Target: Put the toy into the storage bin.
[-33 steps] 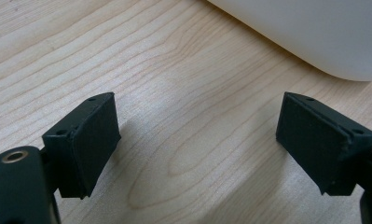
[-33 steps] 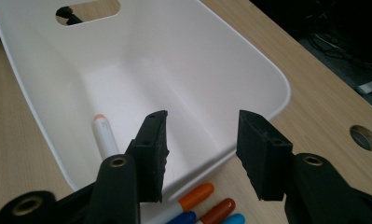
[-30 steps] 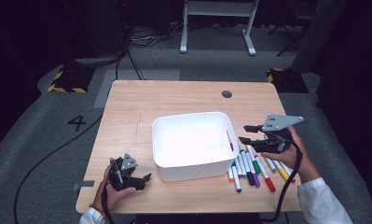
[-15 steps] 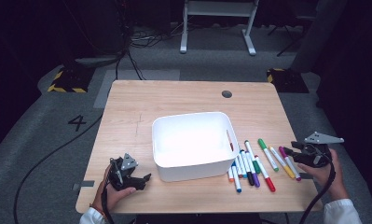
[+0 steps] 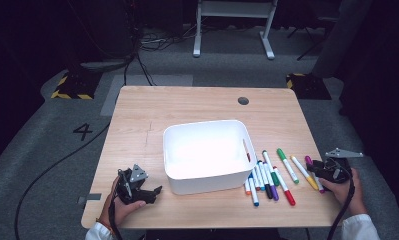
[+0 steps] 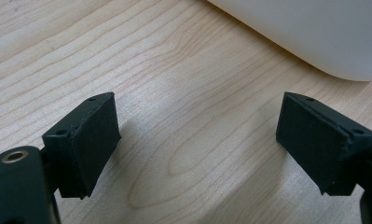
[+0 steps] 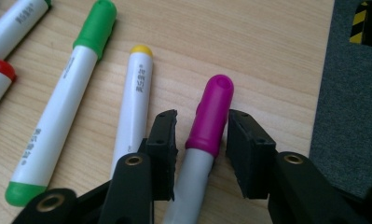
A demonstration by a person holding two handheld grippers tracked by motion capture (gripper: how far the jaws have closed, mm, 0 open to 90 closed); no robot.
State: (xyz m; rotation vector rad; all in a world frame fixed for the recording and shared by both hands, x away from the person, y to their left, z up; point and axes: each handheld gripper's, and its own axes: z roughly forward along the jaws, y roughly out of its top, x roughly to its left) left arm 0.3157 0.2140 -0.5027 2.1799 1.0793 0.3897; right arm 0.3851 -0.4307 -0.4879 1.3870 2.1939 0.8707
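Closing around the magenta marker at the table's right edge, right gripper with jaws narrowed to either side of the cap's base, a sliver of gap visible on both sides, so not yet a firm pinch; jaws just drawn inward with the marker between them. Lying flat on the wood, outermost of the loose row beside the white bin, just right of the yellow-capped marker and the green one. Resting near the front left corner, left gripper with jaws wide and nothing but bare tabletop between them, the bin's rounded wall just ahead. Likely trouble from here: a grip landing on the step where cap meets barrel, letting the round body roll or pivot out on the lift; left jaw sitting close against the yellow marker, so a nudge could scatter the row; table edge close by, a slipped marker apt to roll to the floor
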